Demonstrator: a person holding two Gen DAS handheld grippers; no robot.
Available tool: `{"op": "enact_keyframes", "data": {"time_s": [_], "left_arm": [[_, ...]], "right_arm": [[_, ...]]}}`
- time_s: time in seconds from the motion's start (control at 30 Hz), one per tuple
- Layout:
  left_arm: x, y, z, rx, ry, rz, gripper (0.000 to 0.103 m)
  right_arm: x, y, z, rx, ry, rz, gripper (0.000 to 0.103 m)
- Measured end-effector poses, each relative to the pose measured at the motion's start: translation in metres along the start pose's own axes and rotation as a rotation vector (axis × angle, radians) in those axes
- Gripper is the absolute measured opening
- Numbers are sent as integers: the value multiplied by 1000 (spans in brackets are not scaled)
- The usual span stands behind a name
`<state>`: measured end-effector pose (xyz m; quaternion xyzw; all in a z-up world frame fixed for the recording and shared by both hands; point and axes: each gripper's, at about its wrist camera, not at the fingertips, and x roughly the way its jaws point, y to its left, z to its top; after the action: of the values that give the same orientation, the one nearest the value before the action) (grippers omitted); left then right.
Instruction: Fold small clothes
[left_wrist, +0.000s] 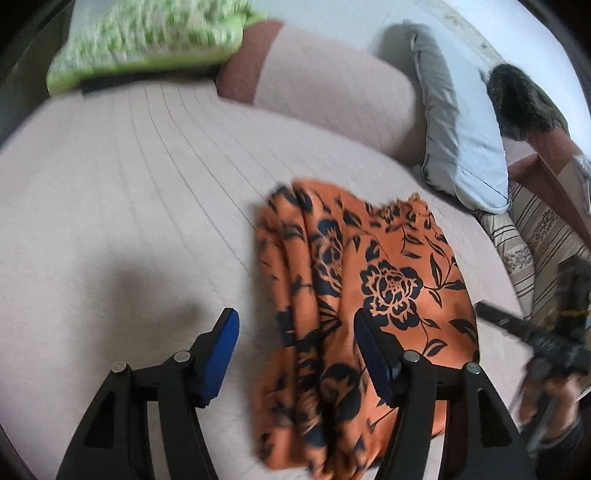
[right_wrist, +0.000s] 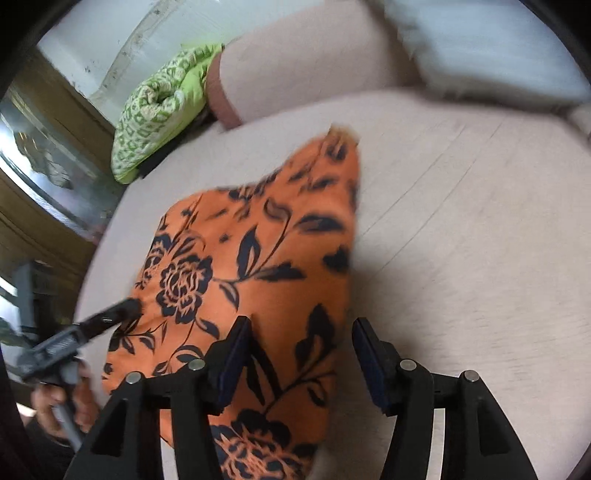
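Orange floral garment (left_wrist: 354, 295) lies bunched on the pale pink bed (left_wrist: 129, 206), its near edge running under both claws. Left claw (left_wrist: 295, 354) tilts steeply down with its jaws apart, cloth between them but not pinched. Right claw (right_wrist: 299, 354) tilts down likewise, jaws spread over the fabric's edge, gripping nothing. Green patterned blanket (right_wrist: 155, 110) sits at the far corner, well apart.

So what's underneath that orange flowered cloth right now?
The orange flowered cloth lies on the pale pink bedspread, which shows all around it. Nothing else pokes out at its edges. Whatever sits directly beneath its bunched folds is covered, so I cannot tell.
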<state>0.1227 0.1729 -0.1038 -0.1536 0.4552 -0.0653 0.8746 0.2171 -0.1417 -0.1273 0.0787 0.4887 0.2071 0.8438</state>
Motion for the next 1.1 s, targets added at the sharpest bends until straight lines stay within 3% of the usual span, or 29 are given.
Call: {"op": "enact_keyframes", "data": {"time_s": [0.07, 0.13, 0.23, 0.33, 0.37, 0.47, 0.6, 0.7, 0.77, 0.87, 1.1], "left_arm": [[-14, -2, -8, 42, -22, 32, 66], [-21, -4, -19, 84, -37, 53, 67], [-4, -10, -38, 137, -19, 83, 78], [25, -9, -48, 160, 85, 138, 78], [22, -7, -46, 144, 81, 127, 78], [4, -8, -34, 133, 21, 115, 78], [-2, -15, -9, 152, -35, 114, 78], [25, -20, 0, 171, 31, 163, 78], [51, -18, -4, 166, 110, 184, 80], [54, -14, -4, 125, 107, 185, 84], [53, -13, -2, 135, 109, 183, 84]], "right_arm": [[-23, 10, 2, -15, -52, 2, 60], [-43, 24, -5, -17, -99, 102, 60], [-45, 38, -28, -13, -89, 214, 69], [-7, 35, -48, -2, 17, 157, 72], [5, 30, -52, 14, 51, 142, 72], [-7, 34, -49, 4, 19, 162, 72], [-30, 34, -19, 5, -55, 185, 72], [-23, 24, 9, 60, -84, 199, 72], [-1, 15, 22, 114, -42, 227, 72], [42, -4, 21, 196, 52, 194, 72], [2, 15, 20, 144, -36, 198, 72]]}}
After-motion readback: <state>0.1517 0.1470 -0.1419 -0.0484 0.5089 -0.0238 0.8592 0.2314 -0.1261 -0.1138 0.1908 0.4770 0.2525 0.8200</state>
